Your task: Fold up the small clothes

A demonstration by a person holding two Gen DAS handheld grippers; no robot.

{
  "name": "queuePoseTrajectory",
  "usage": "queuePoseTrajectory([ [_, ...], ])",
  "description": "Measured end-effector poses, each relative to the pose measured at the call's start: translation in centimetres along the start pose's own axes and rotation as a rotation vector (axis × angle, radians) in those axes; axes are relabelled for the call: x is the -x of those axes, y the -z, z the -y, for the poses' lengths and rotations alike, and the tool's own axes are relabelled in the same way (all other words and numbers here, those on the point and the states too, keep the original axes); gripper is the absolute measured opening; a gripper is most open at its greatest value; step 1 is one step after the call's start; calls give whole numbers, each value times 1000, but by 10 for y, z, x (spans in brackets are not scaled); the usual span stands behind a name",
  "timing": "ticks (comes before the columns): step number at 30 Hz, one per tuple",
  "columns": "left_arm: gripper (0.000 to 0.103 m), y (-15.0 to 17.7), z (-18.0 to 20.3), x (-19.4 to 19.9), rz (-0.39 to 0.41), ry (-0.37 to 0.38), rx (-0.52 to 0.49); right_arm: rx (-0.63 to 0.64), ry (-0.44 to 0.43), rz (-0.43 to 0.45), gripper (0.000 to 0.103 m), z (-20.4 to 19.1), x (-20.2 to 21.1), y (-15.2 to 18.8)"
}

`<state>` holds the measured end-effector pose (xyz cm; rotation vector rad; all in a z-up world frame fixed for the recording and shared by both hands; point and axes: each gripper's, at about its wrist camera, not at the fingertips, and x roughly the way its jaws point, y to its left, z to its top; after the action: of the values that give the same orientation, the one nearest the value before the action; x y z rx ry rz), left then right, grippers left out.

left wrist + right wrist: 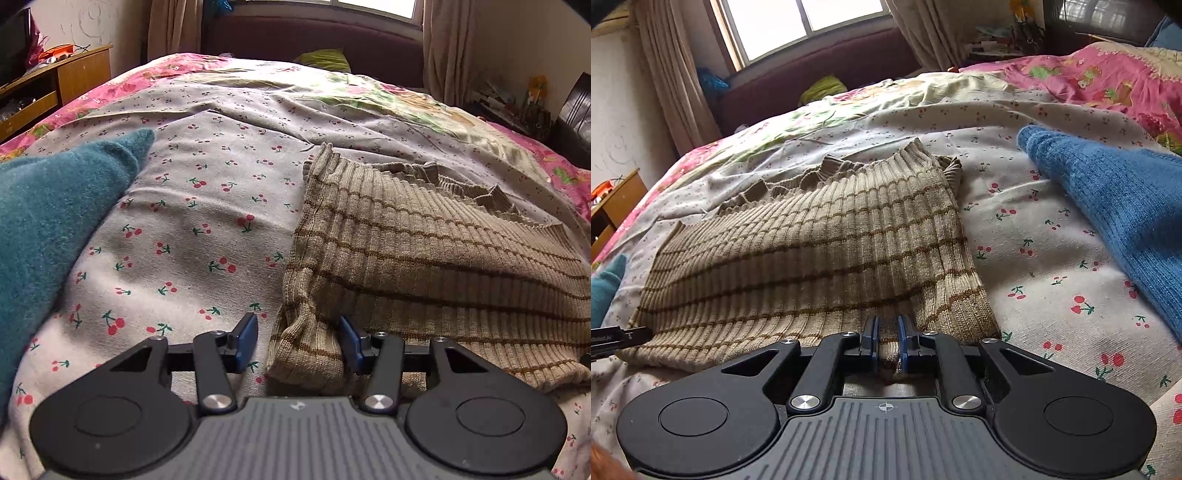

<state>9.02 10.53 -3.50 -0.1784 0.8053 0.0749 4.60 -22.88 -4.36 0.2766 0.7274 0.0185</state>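
Observation:
A beige ribbed knit garment with brown stripes (424, 258) lies spread on the cherry-print sheet (192, 229). My left gripper (299, 341) is open, its jaws standing on either side of the garment's near left corner. In the right wrist view the same garment (812, 251) fills the middle. My right gripper (887, 339) is shut on the garment's near edge, with a fold of knit pinched between the blue pads. The tip of the left gripper (620, 338) shows at the left edge of that view.
A teal knit garment (48, 221) lies left of the beige one. A blue knit garment (1119, 206) lies to its right. A pink floral quilt (1108, 81) covers the far bed. A wooden cabinet (55, 88) stands at the far left. A dark headboard (314, 40) and window are behind.

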Motion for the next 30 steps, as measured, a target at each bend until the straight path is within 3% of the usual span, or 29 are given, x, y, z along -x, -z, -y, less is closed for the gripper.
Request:
queuePoseTrajectory([
  [4,59,1,-2,6,-7,43,32,13,6,-18,14,-2,-5,0],
  [7,60,3,0,-5,-52,21,17,5,8,-33,13,0,-7,0],
  [12,60,3,-2,-1,-43,16,30,-32,15,-24,13,6,-3,-2],
  [17,60,3,-9,7,-37,-3,96,1,27,-7,13,2,1,1],
  [22,60,9,-15,26,-21,48,190,36,38,8,16,-8,7,2],
  [26,62,10,-10,30,-15,77,212,73,5,33,17,-27,20,-7],
  [30,62,16,-22,27,-56,113,332,110,-99,-25,21,-58,19,-30],
])
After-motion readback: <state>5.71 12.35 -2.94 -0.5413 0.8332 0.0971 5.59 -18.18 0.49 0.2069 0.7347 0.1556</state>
